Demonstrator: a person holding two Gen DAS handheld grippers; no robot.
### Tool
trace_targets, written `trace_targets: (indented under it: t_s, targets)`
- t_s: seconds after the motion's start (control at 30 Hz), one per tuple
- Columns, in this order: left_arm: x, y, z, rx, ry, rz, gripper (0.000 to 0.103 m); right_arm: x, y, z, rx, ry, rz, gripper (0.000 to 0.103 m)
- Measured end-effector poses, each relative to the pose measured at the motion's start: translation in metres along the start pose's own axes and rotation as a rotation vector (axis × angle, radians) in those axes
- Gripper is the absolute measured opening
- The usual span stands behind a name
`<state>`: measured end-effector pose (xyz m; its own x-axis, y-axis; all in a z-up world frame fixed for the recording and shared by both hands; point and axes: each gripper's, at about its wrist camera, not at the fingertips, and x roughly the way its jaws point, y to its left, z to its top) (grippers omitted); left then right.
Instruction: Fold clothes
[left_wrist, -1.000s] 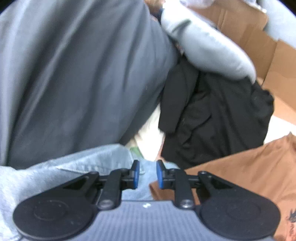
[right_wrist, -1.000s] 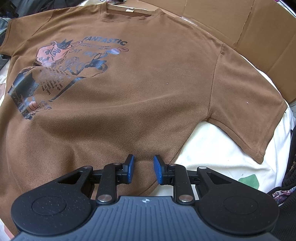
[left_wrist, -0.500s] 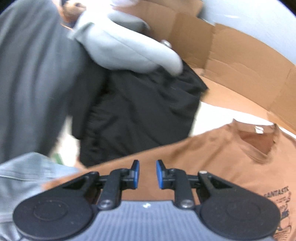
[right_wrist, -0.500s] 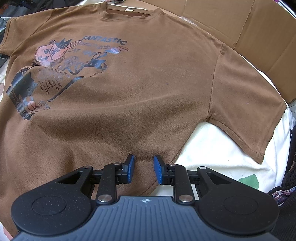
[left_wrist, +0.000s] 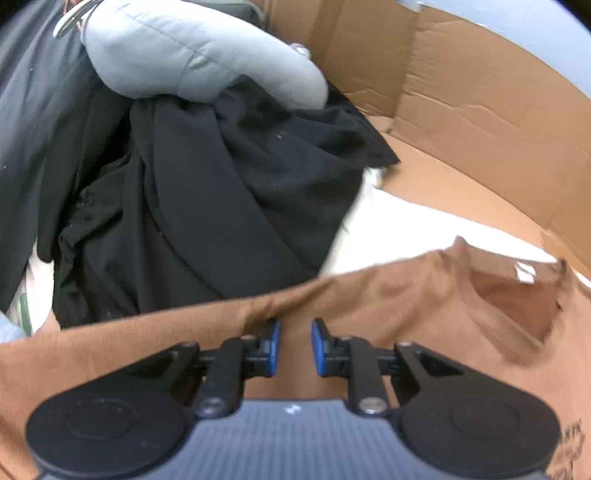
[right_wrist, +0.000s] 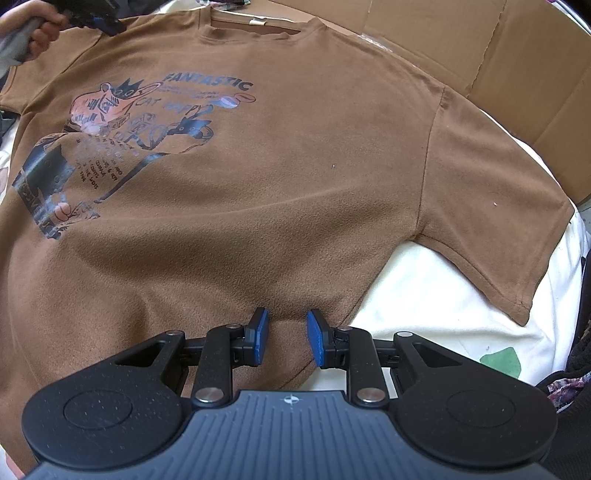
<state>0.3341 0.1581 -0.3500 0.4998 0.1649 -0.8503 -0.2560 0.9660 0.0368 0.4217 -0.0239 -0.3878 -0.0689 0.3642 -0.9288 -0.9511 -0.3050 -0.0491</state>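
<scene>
Grippers both parted, grasping nothing: your left gripper (left_wrist: 294, 347) over brown printed cotton T-shirt (right_wrist: 258, 177) shoulder, right gripper (right_wrist: 284, 338) above hem.

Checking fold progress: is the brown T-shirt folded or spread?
Spread. The brown T-shirt lies flat, print up, sleeve extended over the white sheet; no fold visible.

Left gripper (left_wrist: 294, 347): angled down, jaws parted narrowly, nothing pinched between blue pads. Right gripper (right_wrist: 284, 338): pointing steeply down, jaws slightly wider apart, empty. Left hand (right_wrist: 31, 31) grips left gripper's handle.
</scene>
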Motion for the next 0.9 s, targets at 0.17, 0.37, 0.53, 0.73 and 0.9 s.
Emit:
trace_targets:
  t_s: [0.17,0.37,0.53,0.73,0.9]
  targets:
    - [0.005,0.013,0.009,-0.038,-0.033,0.04,0.003,0.0,-0.002,0.0,0.027,0.0,0.009,0.031]
    - [0.002,0.025,0.013,-0.061,-0.049,0.051,0.003,-0.002,-0.005,-0.001,0.042,-0.005,0.017,0.031]
    - [-0.015,0.023,0.01,-0.055,-0.037,0.034,0.007,-0.012,-0.013,-0.005,0.087,-0.017,0.012,0.031]
    - [-0.039,0.019,-0.013,-0.018,-0.01,-0.009,0.012,-0.026,-0.024,-0.025,0.168,-0.015,-0.002,0.036]
    - [-0.048,0.015,-0.037,0.042,0.029,-0.022,0.015,-0.027,-0.033,-0.039,0.235,-0.026,0.007,0.037]
